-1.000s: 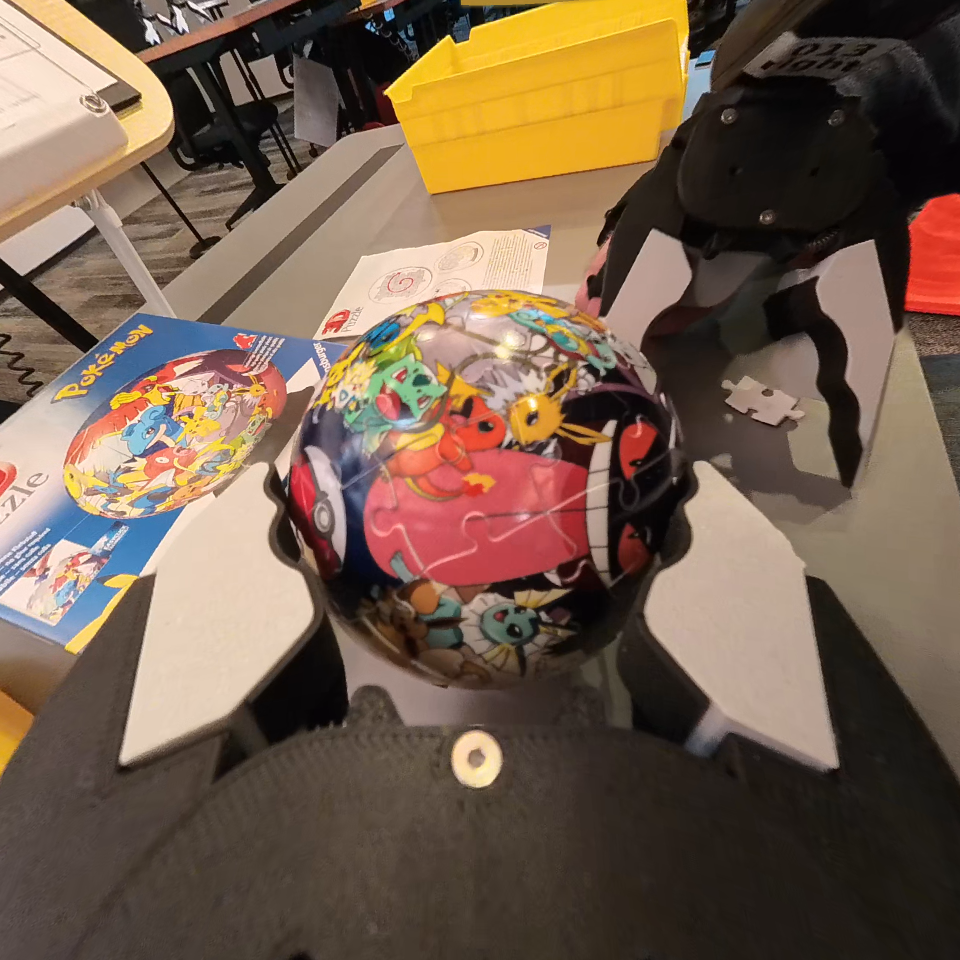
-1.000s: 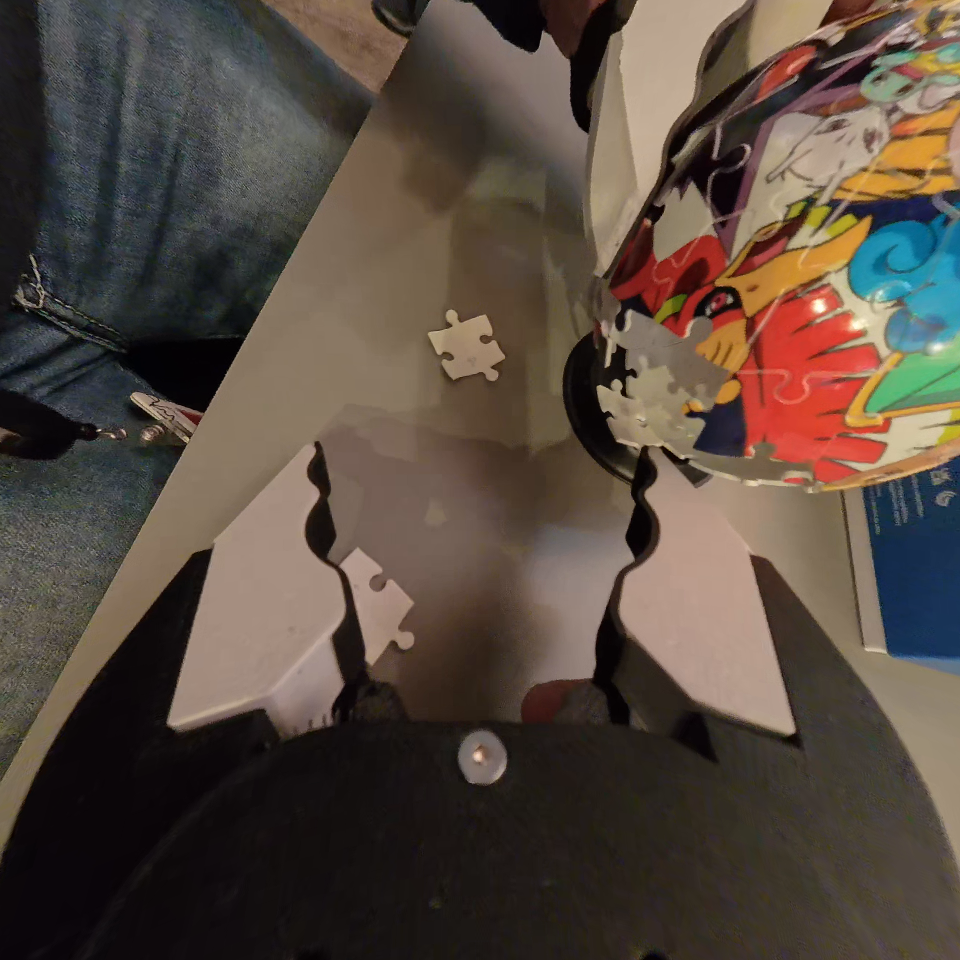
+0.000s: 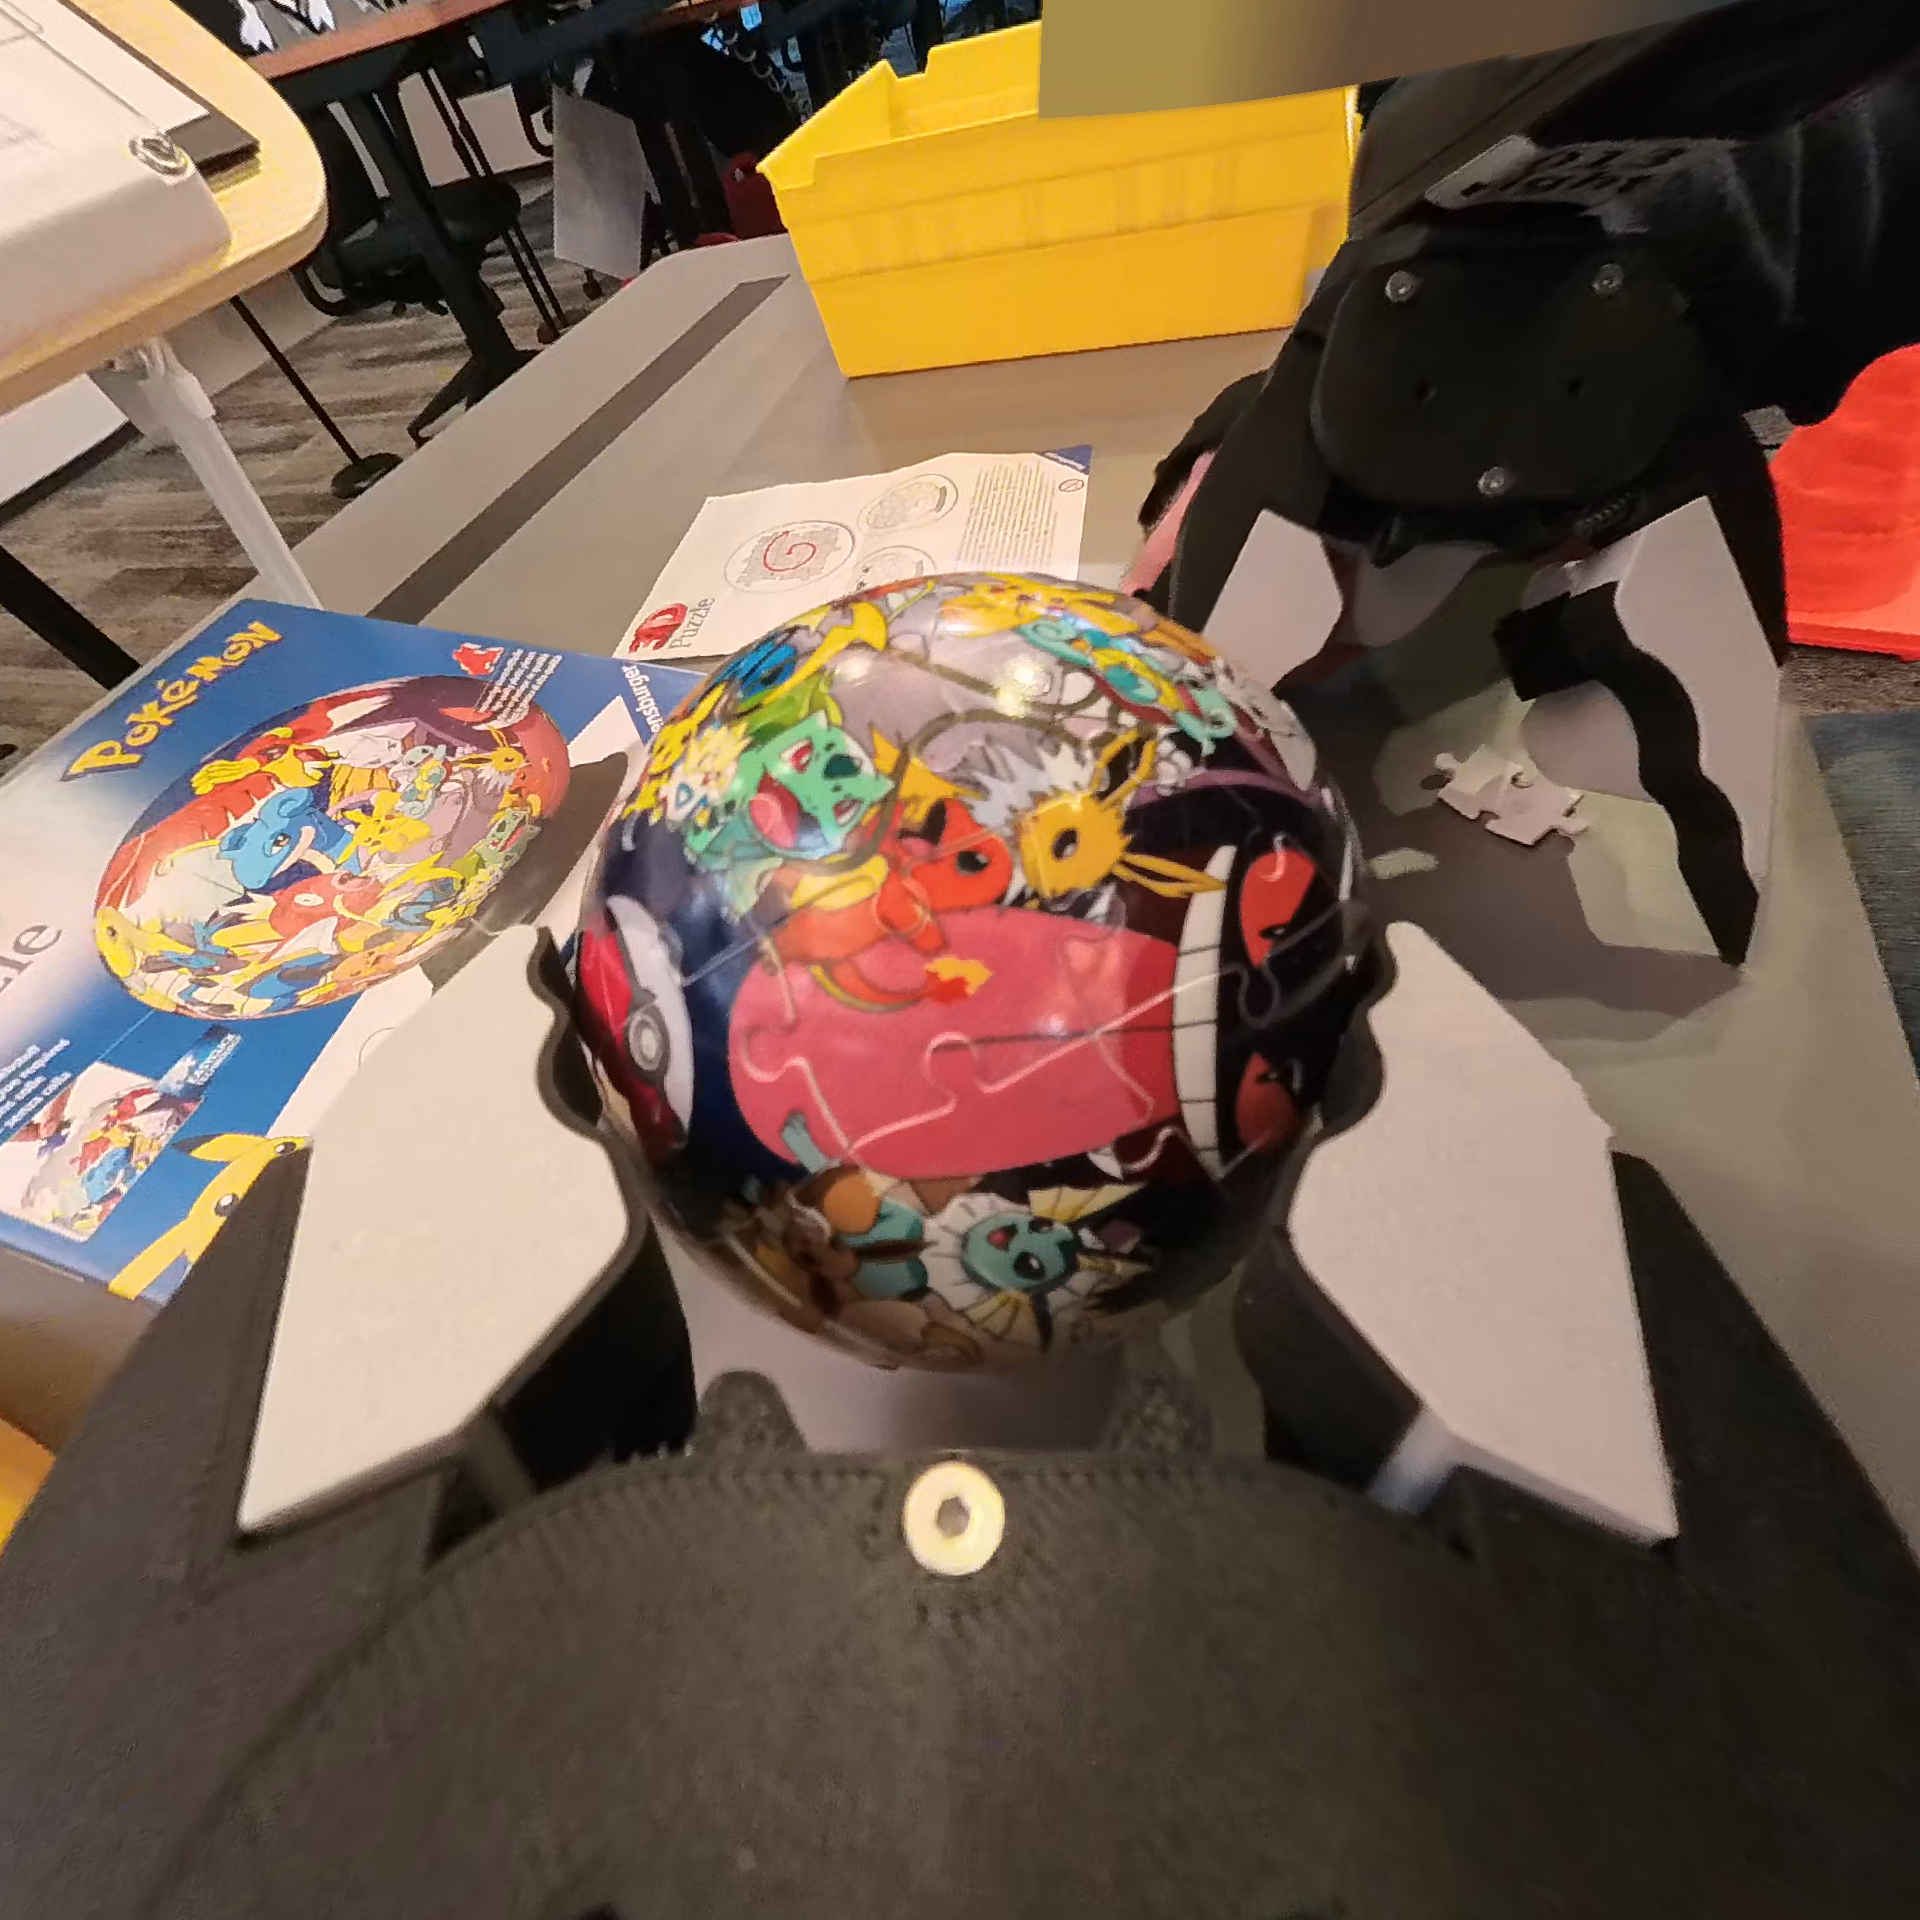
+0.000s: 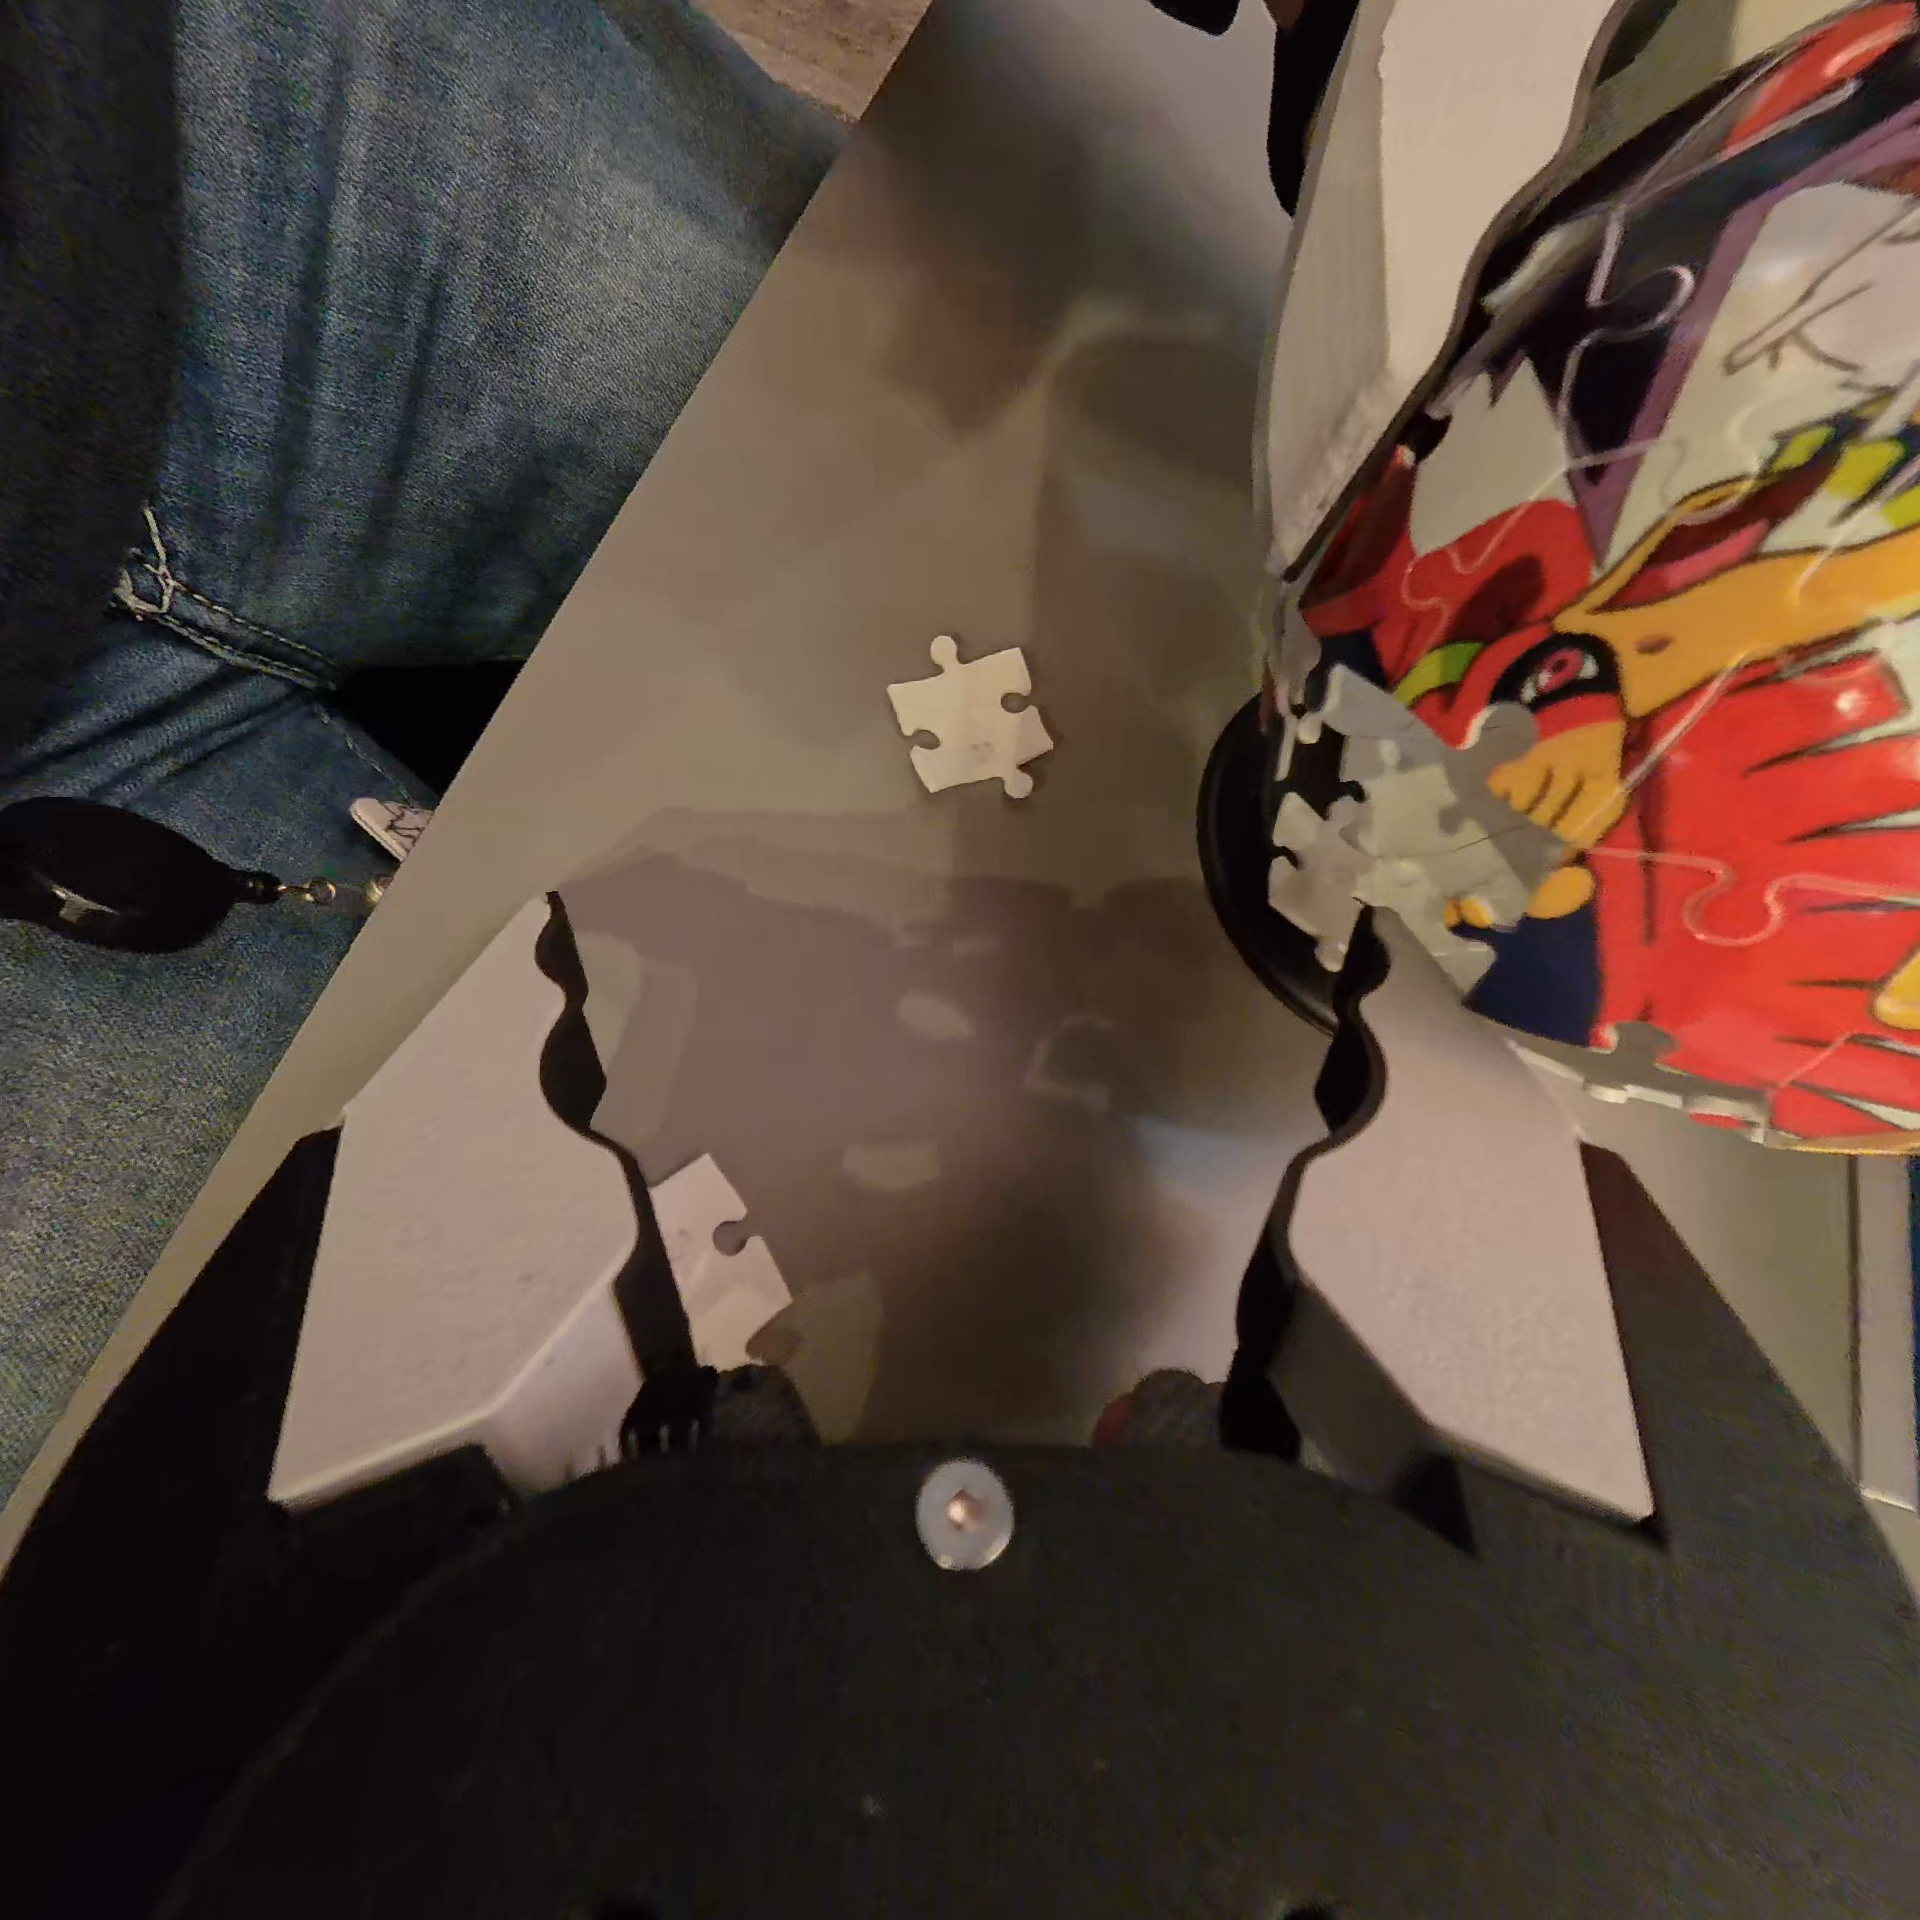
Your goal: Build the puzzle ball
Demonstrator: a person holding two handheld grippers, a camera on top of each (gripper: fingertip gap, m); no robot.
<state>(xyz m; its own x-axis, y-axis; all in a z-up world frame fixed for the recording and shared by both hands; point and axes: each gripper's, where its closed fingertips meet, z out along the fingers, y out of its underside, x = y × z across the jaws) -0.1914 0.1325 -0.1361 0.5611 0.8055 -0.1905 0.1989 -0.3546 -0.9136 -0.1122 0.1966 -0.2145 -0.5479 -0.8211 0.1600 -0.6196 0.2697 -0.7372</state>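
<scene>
While the left gripper (image 3: 961, 1023) has its two white-faced fingers pressed against opposite sides of the puzzle ball (image 3: 971, 966), the ball sits between them near their tips, gripped at its widest part, over the grey table (image 3: 582, 540). Its glossy surface is covered in bright cartoon figures, with a large pink patch facing the left wrist camera. Just left of the ball lies the blue puzzle box (image 3: 260, 894), flat on the table, and beyond the ball a white instruction sheet (image 3: 883, 540) lies flat as well. Farther right in that view, the right gripper (image 3: 1538, 769) points down toward the table with a loose white puzzle piece (image 3: 1507, 805) lying between its fingers. At the back stands a yellow bin (image 3: 1049, 229).

From the right wrist view, the right gripper (image 4: 961, 1039) has its jaws spread wide and grips nothing. One white piece (image 4: 717, 1268) lies face down on the table close against the inner edge of the left-hand finger; whether it touches the finger cannot be told. A second white piece (image 4: 971, 717) lies face down farther ahead, between the fingertips and the table's edge. At the upper right, the ball (image 4: 1662, 665) shows a gap in its shell with pale undersides of neighbouring pieces around it. Beyond the table edge is a person's leg in blue jeans (image 4: 312, 364).
</scene>
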